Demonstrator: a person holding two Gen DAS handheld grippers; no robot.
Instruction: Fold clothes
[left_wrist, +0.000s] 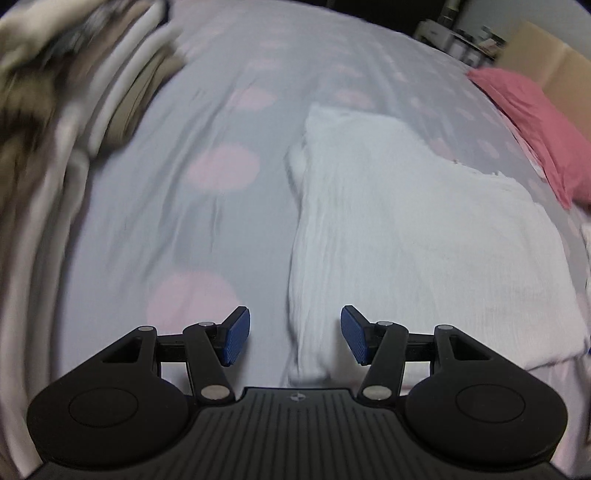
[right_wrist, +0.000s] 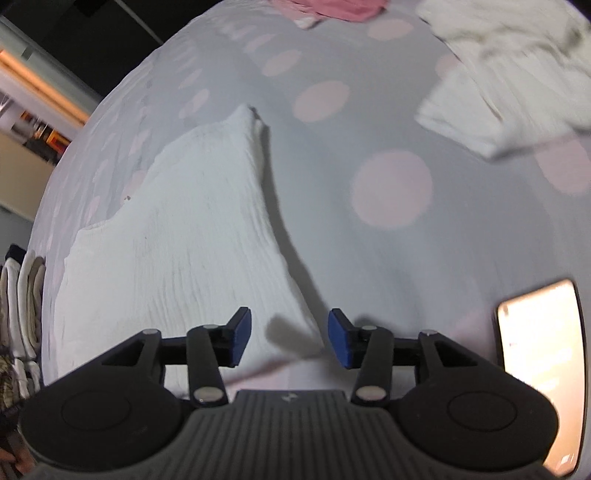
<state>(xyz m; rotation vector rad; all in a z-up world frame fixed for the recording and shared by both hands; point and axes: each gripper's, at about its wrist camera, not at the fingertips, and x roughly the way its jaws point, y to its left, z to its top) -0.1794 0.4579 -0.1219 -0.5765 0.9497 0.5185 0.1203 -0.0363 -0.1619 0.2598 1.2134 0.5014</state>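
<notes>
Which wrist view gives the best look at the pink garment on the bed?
The left wrist view: the pink garment lies at the bed's far right edge, its whole length visible against the spotted sheet. The right wrist view catches only a cropped strip of it at the top edge.

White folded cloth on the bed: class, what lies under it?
The white folded cloth lies flat on the grey bedsheet with pink dots, which shows all around it. Whatever is directly beneath is covered, so nothing else can be confirmed. Both grippers are open above it.
</notes>
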